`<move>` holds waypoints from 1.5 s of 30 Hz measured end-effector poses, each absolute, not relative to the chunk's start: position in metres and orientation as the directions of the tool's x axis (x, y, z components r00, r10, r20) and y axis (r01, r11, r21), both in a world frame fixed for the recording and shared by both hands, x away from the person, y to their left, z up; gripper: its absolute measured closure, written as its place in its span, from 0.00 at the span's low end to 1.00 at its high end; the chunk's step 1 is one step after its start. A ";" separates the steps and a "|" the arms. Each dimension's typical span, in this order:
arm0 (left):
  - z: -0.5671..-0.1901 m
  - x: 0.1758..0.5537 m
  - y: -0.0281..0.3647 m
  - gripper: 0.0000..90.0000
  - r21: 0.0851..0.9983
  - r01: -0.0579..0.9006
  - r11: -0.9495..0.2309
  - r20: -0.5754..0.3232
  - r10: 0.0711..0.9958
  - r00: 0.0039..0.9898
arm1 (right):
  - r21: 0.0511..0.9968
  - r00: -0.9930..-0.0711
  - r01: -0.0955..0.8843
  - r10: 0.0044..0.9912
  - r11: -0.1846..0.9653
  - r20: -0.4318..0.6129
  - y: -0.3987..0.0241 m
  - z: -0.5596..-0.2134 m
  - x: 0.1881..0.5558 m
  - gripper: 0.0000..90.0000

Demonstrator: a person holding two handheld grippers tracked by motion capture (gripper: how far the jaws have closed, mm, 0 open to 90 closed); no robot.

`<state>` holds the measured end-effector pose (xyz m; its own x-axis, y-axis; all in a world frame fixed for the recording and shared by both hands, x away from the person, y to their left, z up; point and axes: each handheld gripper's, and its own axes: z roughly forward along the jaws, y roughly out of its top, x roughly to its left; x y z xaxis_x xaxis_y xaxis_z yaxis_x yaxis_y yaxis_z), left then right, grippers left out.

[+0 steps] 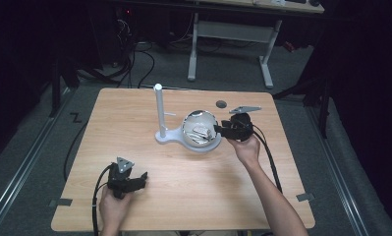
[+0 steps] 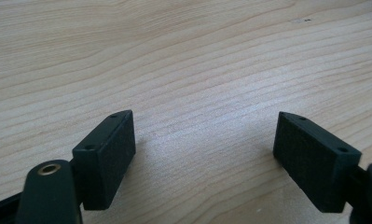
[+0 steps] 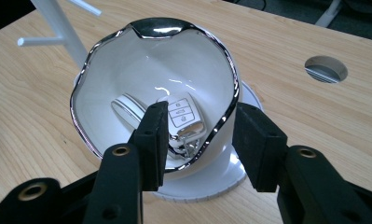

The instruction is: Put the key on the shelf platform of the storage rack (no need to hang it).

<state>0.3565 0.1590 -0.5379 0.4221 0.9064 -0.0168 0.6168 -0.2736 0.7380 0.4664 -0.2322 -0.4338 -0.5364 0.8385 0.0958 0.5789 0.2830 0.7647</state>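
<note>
A white bowl [image 1: 200,129] with a wavy chrome rim [image 3: 151,28] stands tilted on the round base of a white stand [image 1: 166,136]. Inside it lie a white car key fob [image 3: 183,114] with a metal ring and a second white oblong piece [image 3: 127,107]. My right gripper [image 3: 200,112] is open at the bowl's near edge, one jaw inside the bowl beside the fob and the other outside the wall, gripping nothing. In the high view the right gripper [image 1: 219,131] reaches the bowl from the right. My left gripper [image 1: 142,178] rests near the table's front left, open over bare wood [image 2: 204,116].
The stand's white post [image 1: 159,110] with short side pegs rises just left of the bowl. A round cable hole [image 1: 221,103] sits in the wooden table [image 1: 183,196] behind the bowl. Beyond the far edge stand desk legs and floor cables.
</note>
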 end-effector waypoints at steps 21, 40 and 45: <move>-0.538 0.357 0.159 0.24 0.738 0.617 -0.273 -0.017 0.906 0.422 | 0.801 -0.528 0.530 0.848 0.277 0.056 -0.261 -0.421 0.436 0.62; -0.538 0.357 0.159 0.24 0.737 0.617 -0.275 -0.016 0.906 0.422 | 0.808 -0.488 0.549 0.867 0.214 0.102 -0.294 -0.431 0.407 0.62; -0.538 0.357 0.159 0.24 0.737 0.617 -0.275 -0.016 0.906 0.422 | 0.808 -0.474 0.553 0.874 0.202 0.106 -0.303 -0.433 0.399 0.62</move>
